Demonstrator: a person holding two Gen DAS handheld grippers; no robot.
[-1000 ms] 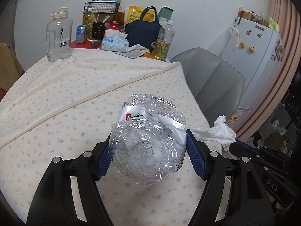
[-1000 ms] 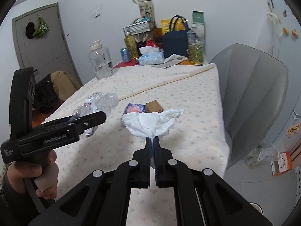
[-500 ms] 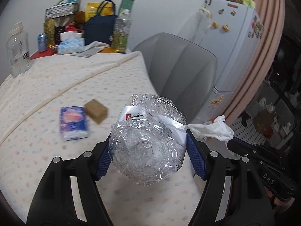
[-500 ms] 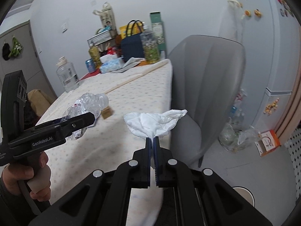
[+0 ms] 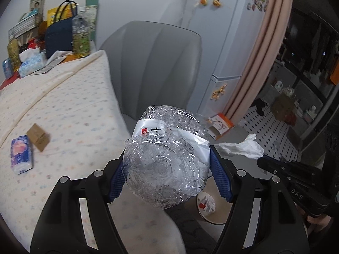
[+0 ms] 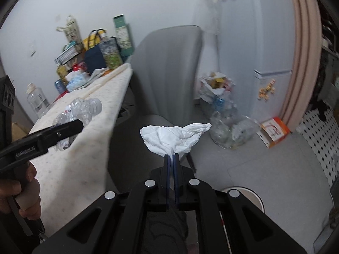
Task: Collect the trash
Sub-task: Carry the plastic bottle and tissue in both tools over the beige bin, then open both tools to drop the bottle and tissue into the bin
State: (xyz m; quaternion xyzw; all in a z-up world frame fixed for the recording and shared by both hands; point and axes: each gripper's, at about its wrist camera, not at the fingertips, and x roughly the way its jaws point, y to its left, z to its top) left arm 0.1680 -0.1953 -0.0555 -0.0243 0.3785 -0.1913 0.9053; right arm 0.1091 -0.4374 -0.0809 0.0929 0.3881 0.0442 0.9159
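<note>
A crushed clear plastic bottle (image 5: 167, 163) with a white label is clamped base-first between the blue pads (image 5: 219, 177) of the left gripper (image 5: 167, 175), held in the air past the edge of the table (image 5: 63, 105). In the right wrist view the same bottle (image 6: 82, 110) is seen gripped from the side, its capped neck pointing away. A crumpled white tissue (image 6: 173, 135) is pinched at its lower fold by the right gripper (image 6: 171, 158), whose jaws are pressed together. A white bin (image 5: 214, 209) with scraps inside is seen on the floor below both tools. A purple tissue packet (image 5: 21, 154) and a small brown box (image 5: 39, 137) are left lying just beside each other on the dotted tablecloth. A grey chair (image 5: 156, 67) is placed beside the table.
</note>
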